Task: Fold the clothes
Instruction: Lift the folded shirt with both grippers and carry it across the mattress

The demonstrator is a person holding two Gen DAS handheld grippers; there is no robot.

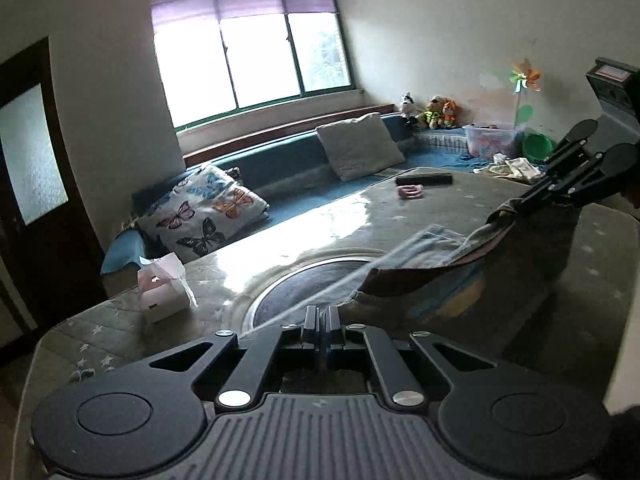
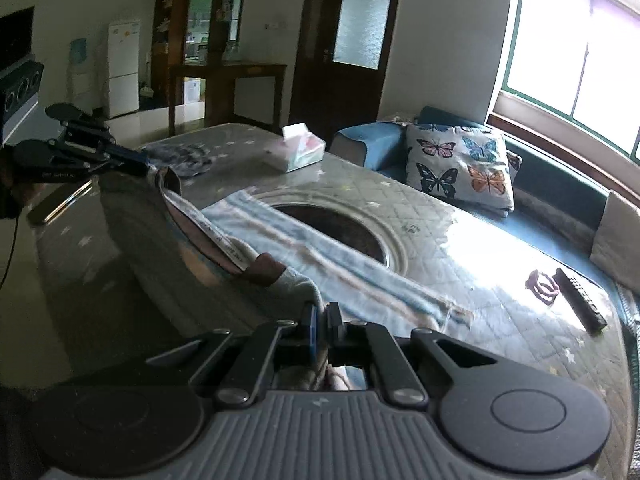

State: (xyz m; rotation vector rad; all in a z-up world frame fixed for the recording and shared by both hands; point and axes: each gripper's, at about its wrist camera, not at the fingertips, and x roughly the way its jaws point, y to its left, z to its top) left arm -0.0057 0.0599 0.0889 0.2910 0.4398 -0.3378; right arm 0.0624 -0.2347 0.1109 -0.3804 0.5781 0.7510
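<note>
Both tools [image 1: 322,314] [image 2: 322,312] pinch the garment [image 2: 280,240] above the table [image 2: 460,240], tissue box [image 2: 302,154] beyond.

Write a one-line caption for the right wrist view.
Both grippers lift a garment by its waistband above the table.

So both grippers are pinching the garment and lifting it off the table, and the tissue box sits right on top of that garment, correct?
Not quite. Both the left gripper and right gripper do pinch the garment, but the tissue box stands apart from it on the table, as the right wrist view shows.
</note>
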